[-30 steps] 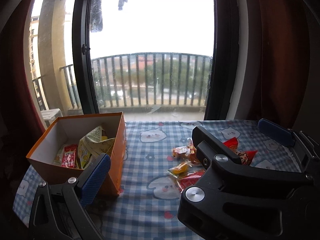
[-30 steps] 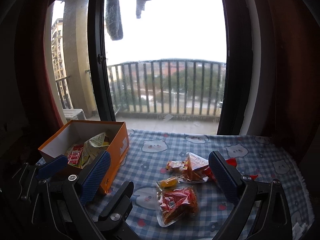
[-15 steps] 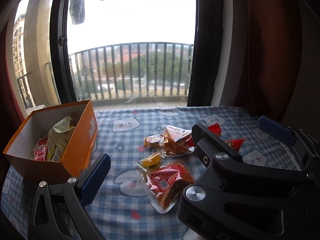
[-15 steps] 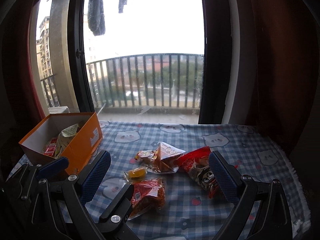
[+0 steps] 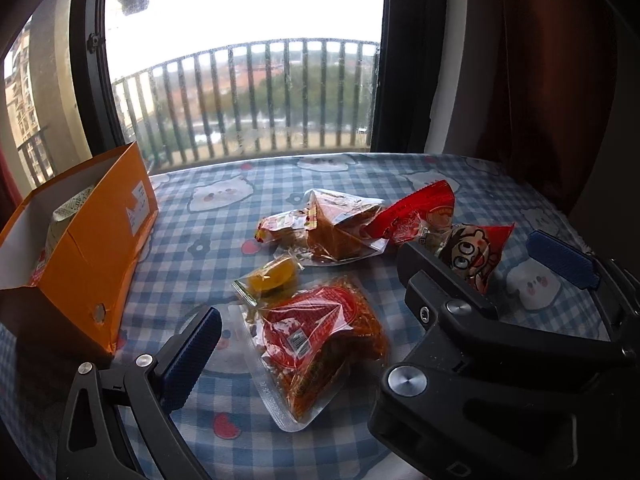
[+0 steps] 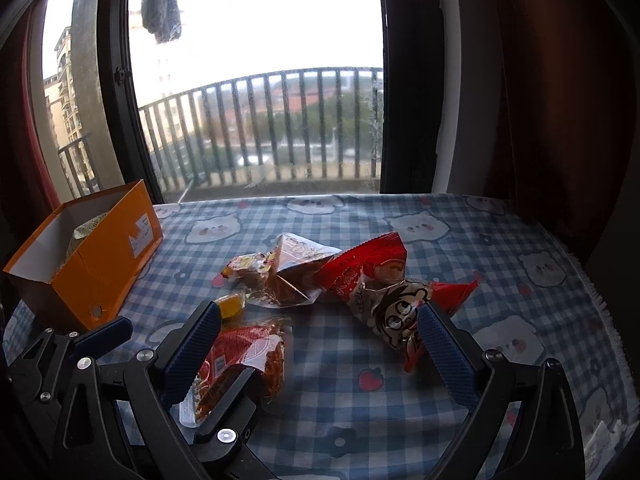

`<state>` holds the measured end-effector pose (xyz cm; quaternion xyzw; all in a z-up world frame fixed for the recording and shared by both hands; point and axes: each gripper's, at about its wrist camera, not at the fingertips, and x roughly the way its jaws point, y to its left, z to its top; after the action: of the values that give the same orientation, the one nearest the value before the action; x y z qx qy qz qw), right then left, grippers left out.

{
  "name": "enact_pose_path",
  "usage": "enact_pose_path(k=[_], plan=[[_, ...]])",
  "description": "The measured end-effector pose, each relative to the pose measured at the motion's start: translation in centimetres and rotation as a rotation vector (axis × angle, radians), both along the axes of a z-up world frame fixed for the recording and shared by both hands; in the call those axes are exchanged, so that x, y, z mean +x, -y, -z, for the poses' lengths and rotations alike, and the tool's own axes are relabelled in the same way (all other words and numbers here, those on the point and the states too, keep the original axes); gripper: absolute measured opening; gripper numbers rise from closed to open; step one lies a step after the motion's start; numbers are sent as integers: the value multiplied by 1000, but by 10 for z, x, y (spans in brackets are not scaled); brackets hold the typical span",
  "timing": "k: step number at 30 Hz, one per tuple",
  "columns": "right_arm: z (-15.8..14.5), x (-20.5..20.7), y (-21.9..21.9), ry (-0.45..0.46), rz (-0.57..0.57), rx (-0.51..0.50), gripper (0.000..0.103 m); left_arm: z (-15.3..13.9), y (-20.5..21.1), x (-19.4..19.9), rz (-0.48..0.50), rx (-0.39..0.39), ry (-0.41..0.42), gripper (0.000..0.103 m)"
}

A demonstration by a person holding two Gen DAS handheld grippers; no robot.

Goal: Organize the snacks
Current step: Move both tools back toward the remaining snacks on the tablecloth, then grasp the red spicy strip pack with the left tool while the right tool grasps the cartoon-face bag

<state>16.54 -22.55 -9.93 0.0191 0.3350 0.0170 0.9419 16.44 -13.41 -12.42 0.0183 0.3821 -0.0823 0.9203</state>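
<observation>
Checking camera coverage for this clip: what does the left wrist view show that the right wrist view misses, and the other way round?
Only the left wrist view shows the whole clear packet of red strips and the full yellow candy. Only the right wrist view shows the cloth's fringed right edge and both pads of the right tool, open and empty. Both show the orange box on the left with packets inside, the red cartoon bag, the brown pyramid packet and the checked tablecloth. The left tool is open too.
</observation>
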Motion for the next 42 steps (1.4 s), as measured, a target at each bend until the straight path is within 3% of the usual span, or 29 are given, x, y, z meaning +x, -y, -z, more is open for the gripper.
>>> enact_pose_path(k=[9,19,24,29,32,35,39,42], plan=[[36,15,11,-69,35,6,100,35,8,22,-2,42,-70,102],[60,31,15,-127,56,10,100,62,9,38,-22,7,-146,101],[66,34,18,-143,67,4,100,67,12,40,-22,24,-151,84],[69,32,17,-146,64,3,100,61,15,32,-10,71,-103,58],[69,30,16,-147,60,11,100,58,16,28,-18,79,-90,48],[66,28,16,-140,58,15,100,56,16,26,-19,78,-89,44],[61,26,14,-123,46,-2,100,53,14,25,-17,64,-89,44],[58,28,13,-113,45,-19,100,55,13,30,-26,43,-112,58]])
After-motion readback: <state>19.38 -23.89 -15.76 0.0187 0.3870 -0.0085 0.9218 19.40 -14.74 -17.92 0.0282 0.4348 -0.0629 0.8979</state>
